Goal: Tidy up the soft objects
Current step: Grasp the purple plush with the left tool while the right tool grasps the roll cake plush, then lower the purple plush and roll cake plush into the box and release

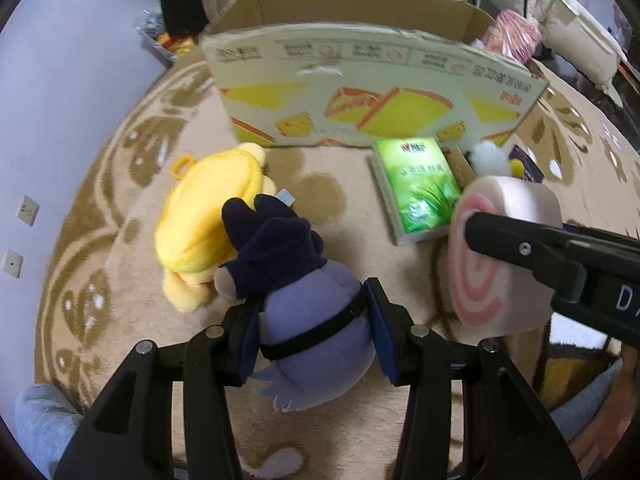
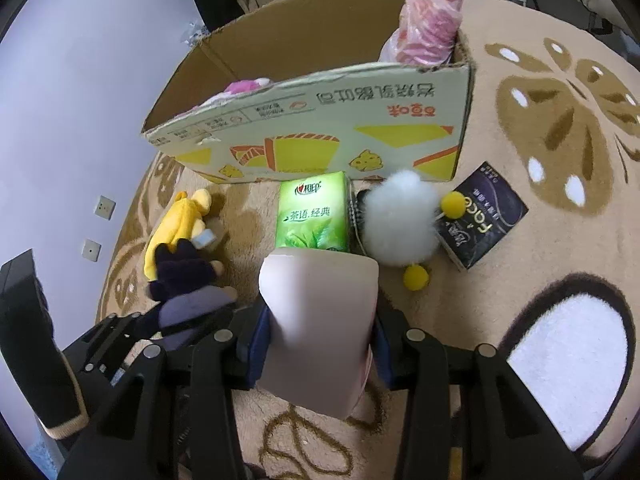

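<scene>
1. Purple plush [image 1: 316, 320], lower centre, is being clamped by the left gripper [image 1: 316, 340].
2. Right gripper [image 2: 320, 344] is clamping the pink roll cushion [image 2: 320, 320].
3. Lifting both clear of the cardboard box [image 1: 376, 92] rim at upper centre is advised before release.

Bare rug [image 2: 500, 300] is lying open on the right. Ahead, the green tissue pack [image 2: 312, 216], white pompom toy [image 2: 400, 220] and cardboard box [image 2: 320, 128] wall are blocking passage.

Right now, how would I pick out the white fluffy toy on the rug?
Find the cardboard box on the rug. Before its front wall, the white fluffy toy sits between the green tissue pack and a dark tissue pack. Only it has yellow pom-poms.
</scene>
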Tool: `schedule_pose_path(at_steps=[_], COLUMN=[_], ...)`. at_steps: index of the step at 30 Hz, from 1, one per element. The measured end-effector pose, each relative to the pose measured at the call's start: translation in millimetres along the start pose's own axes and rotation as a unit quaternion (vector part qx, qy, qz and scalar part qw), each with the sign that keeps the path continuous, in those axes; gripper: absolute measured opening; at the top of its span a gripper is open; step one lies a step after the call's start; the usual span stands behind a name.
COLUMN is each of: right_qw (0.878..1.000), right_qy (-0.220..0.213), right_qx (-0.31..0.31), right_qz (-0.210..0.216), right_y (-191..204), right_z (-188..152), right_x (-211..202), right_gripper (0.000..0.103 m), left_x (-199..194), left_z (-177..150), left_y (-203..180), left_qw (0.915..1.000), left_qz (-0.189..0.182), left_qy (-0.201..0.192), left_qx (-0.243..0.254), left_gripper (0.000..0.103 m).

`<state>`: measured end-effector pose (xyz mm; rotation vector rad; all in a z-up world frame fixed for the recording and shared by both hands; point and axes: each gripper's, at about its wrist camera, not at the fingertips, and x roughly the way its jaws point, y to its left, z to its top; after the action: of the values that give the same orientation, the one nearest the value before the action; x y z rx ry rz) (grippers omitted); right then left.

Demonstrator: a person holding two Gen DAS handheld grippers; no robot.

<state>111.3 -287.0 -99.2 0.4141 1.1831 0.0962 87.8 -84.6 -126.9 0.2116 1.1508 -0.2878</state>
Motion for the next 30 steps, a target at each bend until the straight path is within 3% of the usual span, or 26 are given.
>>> schedule_pose_path(at_steps=[14, 30], right_qw=[0.994, 0.968], right_qy=[-0.103, -0.243], right_qx=[-0.021, -0.052], right_qz=[0.019, 0.025], right_y=[10, 22], right_z=[6, 19], right_x=[-48, -90], right_gripper=[0.046, 0.046], left_x=[-52, -101], left_z=[1, 15], left_y=[21, 34], left_qw=[0.9922, 0.9661], left_qz=[0.065, 0.108], left_qy=[-0.101, -0.231], left_qx=[-0.031, -0.039], left_gripper=[0.046, 0.046])
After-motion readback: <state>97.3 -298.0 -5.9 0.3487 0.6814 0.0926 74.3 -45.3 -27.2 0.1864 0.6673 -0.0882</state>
